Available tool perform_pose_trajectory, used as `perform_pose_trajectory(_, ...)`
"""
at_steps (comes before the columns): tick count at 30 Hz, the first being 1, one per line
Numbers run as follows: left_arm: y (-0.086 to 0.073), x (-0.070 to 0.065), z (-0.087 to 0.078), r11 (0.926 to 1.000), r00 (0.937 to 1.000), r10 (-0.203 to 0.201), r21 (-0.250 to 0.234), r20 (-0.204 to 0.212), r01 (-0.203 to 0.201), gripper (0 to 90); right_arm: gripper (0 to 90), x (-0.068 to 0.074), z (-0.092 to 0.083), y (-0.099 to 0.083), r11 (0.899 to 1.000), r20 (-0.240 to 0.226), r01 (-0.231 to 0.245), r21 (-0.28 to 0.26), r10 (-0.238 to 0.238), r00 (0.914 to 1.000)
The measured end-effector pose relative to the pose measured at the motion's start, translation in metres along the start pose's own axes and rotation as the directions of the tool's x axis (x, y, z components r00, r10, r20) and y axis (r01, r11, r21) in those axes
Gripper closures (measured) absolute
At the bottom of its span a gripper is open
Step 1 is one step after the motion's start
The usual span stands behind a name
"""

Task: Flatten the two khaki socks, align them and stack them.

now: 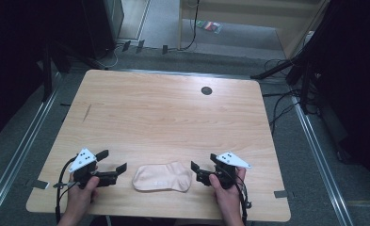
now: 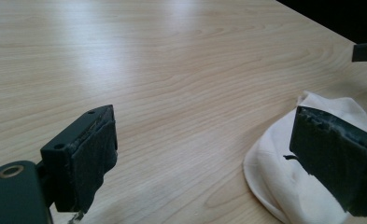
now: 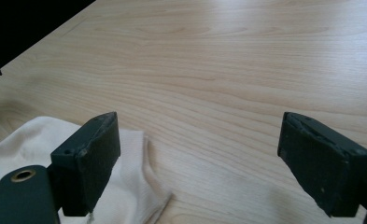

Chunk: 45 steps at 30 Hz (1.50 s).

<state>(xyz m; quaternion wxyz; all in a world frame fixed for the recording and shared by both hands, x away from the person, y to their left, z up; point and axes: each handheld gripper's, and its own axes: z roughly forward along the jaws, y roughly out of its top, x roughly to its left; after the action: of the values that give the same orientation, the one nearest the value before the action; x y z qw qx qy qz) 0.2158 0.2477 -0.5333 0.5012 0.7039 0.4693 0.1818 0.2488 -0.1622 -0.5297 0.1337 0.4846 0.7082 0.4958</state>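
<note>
Lying flat near the bench's (image 1: pixel 173 108) front edge, a pale sock (image 1: pixel 162 177) sits between the left claw (image 1: pixel 113 165) and right claw (image 1: pixel 195 170); both gape wide, gripping nothing, seemingly just clear of it.

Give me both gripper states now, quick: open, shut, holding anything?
Left gripper: open, holding nothing; flat cream fabric sock lies apart on the light wooden table.
Right gripper: open, holding nothing, just beside the sock's other end.
</note>
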Motion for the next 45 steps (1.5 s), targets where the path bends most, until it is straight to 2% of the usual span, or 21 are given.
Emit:
perform_pose_trajectory(2,0.000,0.003,-0.001,1.0000,0.9997,0.003,0.004,-0.022,-0.003,8.2,13.2,-0.005,-0.002,0.001,1.000,0.008,0.003,-0.001,-0.003,1.0000)
perform_pose_trajectory(4,0.000,0.007,-0.001,0.9999,0.9993,-0.016,0.006,-0.034,0.016,8.2,13.2,-0.010,-0.004,0.002,1.000,0.022,-0.003,-0.006,0.003,0.9998)
perform_pose_trajectory(6,0.000,0.011,-0.001,0.9998,0.9987,-0.017,0.008,-0.048,0.018,8.3,13.2,-0.015,-0.007,0.004,1.000,0.033,-0.015,-0.013,0.016,0.9993)
perform_pose_trajectory(12,-0.001,0.018,-0.004,0.9998,0.9966,-0.021,-0.002,-0.080,0.021,8.3,13.2,-0.029,-0.015,0.006,0.999,0.074,-0.016,-0.029,0.018,0.9971)
perform_pose_trajectory(14,0.000,0.024,-0.006,0.9996,0.9951,-0.029,-0.010,-0.094,0.028,8.3,13.3,-0.038,-0.019,0.007,0.999,0.092,-0.021,-0.041,0.025,0.9955)
perform_pose_trajectory(19,-0.001,0.032,-0.009,0.9991,0.9925,-0.042,-0.016,-0.115,0.041,8.3,13.3,-0.048,-0.026,0.008,0.998,0.113,-0.028,-0.048,0.034,0.9931)
perform_pose_trajectory(23,-0.001,0.040,-0.013,0.9983,0.9893,-0.056,-0.026,-0.135,0.053,8.3,13.4,-0.059,-0.034,0.008,0.998,0.154,-0.030,-0.058,0.038,0.9873)
perform_pose_trajectory(26,-0.002,0.046,-0.015,0.9975,0.9875,-0.069,-0.022,-0.142,0.067,8.3,13.5,-0.064,-0.037,0.008,0.997,0.158,-0.038,-0.064,0.048,0.9863)
perform_pose_trajectory(32,-0.003,0.058,-0.021,0.9960,0.9820,-0.088,-0.032,-0.167,0.084,8.3,13.5,-0.077,-0.046,0.008,0.996,0.177,-0.038,-0.076,0.051,0.9829)
perform_pose_trajectory(33,-0.003,0.062,-0.023,0.9954,0.9794,-0.094,-0.033,-0.179,0.090,8.3,13.5,-0.082,-0.049,0.008,0.996,0.187,-0.044,-0.081,0.058,0.9806)
perform_pose_trajectory(37,-0.004,0.069,-0.025,0.9938,0.9761,-0.109,-0.040,-0.188,0.103,8.4,13.5,-0.089,-0.054,0.008,0.995,0.187,-0.058,-0.086,0.073,0.9796)
perform_pose_trajectory(38,-0.004,0.072,-0.027,0.9930,0.9734,-0.116,-0.045,-0.197,0.109,8.4,13.8,-0.095,-0.059,0.007,0.994,0.199,-0.062,-0.093,0.080,0.9768)
perform_pose_trajectory(43,-0.005,0.080,-0.032,0.9921,0.9692,-0.123,-0.052,-0.214,0.114,8.4,13.8,-0.107,-0.071,0.005,0.990,0.216,-0.080,-0.119,0.105,0.9708)
perform_pose_trajectory(45,-0.006,0.086,-0.037,0.9911,0.9648,-0.130,-0.056,-0.228,0.120,8.4,13.9,-0.116,-0.078,0.003,0.988,0.232,-0.085,-0.129,0.114,0.9660)
